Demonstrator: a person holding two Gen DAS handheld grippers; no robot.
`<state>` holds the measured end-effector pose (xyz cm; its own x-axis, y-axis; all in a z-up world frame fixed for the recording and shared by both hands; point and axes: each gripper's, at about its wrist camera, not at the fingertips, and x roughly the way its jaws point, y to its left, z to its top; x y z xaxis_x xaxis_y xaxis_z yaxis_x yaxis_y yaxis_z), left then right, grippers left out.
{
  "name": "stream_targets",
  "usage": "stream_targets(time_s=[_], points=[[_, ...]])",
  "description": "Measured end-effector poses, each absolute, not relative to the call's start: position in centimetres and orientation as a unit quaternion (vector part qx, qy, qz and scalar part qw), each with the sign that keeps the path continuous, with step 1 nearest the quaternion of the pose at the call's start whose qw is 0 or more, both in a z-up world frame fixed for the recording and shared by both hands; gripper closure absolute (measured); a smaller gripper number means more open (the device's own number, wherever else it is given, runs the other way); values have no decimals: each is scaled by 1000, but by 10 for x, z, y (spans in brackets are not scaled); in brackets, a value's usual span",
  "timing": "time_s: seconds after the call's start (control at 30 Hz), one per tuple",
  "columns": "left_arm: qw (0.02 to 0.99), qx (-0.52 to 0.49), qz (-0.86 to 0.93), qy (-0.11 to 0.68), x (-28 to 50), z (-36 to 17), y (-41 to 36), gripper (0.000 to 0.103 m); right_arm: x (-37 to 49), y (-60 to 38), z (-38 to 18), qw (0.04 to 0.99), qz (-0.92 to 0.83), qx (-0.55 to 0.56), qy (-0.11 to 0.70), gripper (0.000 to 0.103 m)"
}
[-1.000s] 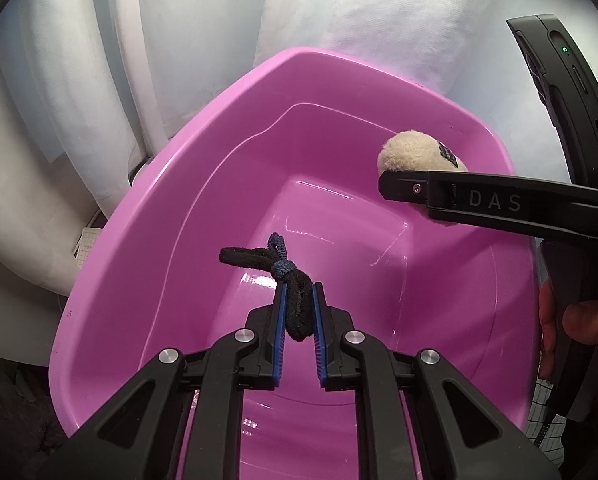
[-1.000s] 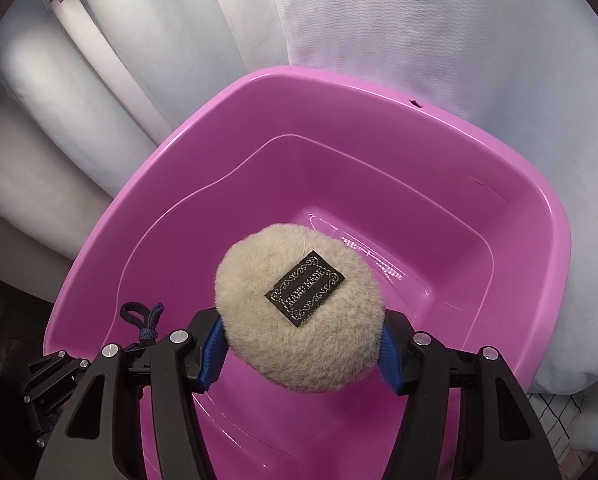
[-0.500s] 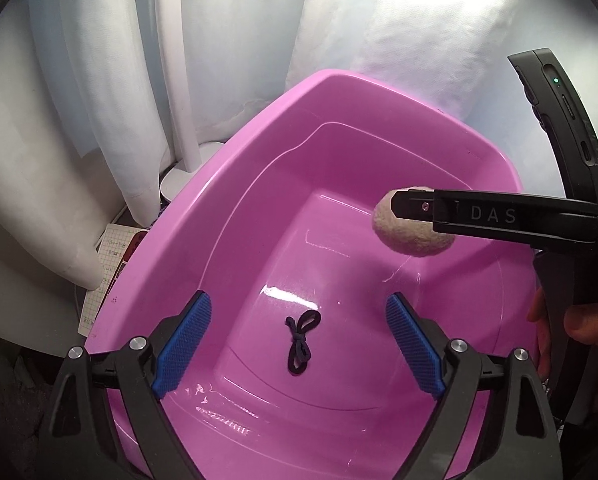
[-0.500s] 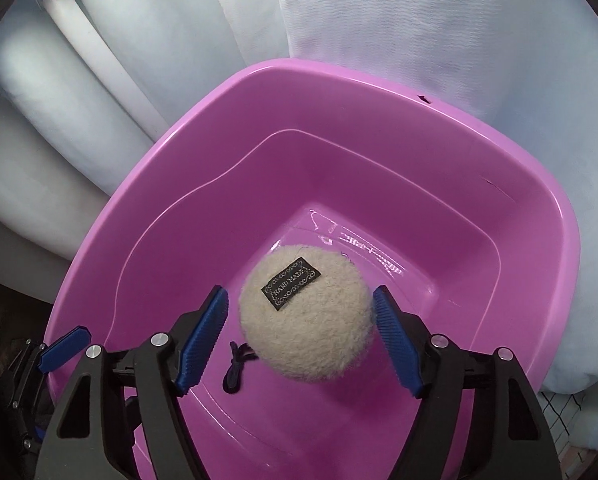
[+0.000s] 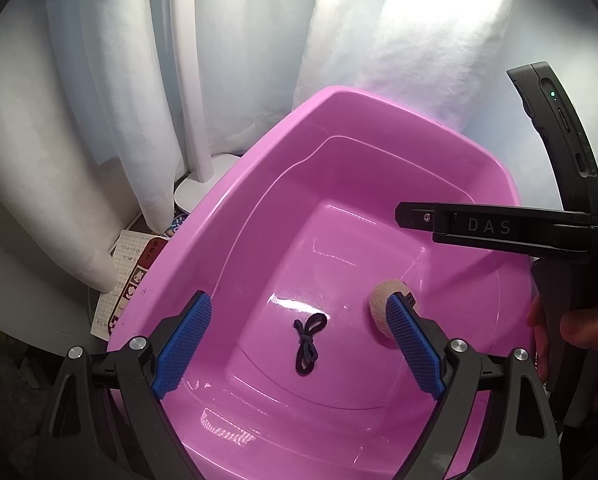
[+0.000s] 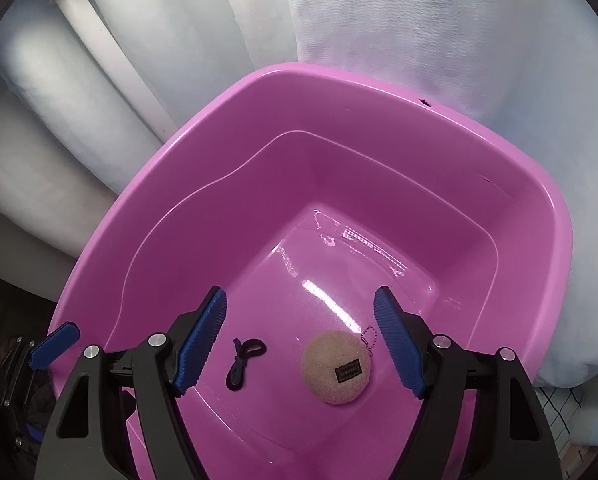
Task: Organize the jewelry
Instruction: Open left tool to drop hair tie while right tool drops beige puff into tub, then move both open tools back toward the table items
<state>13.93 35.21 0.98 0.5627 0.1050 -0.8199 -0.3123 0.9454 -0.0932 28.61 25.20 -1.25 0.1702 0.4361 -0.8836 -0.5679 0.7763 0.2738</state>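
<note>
The pink tub (image 6: 539, 216) holds a dark cord (image 6: 243, 360) and a tan puff (image 6: 335, 368) — my left gripper (image 5: 299, 352) and right gripper (image 6: 299, 344) hang above, tilted down, jaws spread, having just opened, gripping nothing.

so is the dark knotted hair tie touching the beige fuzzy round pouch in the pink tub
Apart. The right wrist view shows bare pink tub floor between hair tie and pouch.

Behind everything we've got white curtains (image 5: 111, 92) hanging in thick folds, lit bright from behind at the upper right so that patch nearly washes out. A white pole (image 5: 187, 80) stands on a round white base (image 5: 203, 184) between the folds. Down on the dark floor (image 5: 3, 364) at the left we can see some printed grid paper (image 5: 127, 276) peeking out.
</note>
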Motion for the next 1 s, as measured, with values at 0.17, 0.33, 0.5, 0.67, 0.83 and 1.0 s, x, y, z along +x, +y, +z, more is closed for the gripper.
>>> stream_targets(time_s=[0.17,0.33,0.5,0.67,0.83,1.0], points=[[878,-113,123,448,132,14,348,16,280,244,-5,767,332,-57,545,30],[882,-110,128,439,121,22,342,16,275,233,1,771,335,-47,539,30],[888,-107,137,426,105,33,341,16,264,223,12,777,342,-37,528,30],[892,-106,148,413,88,41,338,16,246,207,25,787,348,-17,509,30],[896,-110,152,403,74,47,328,16,225,176,31,803,336,7,492,30],[903,-97,143,393,58,54,300,13,196,130,34,815,318,34,483,30]])
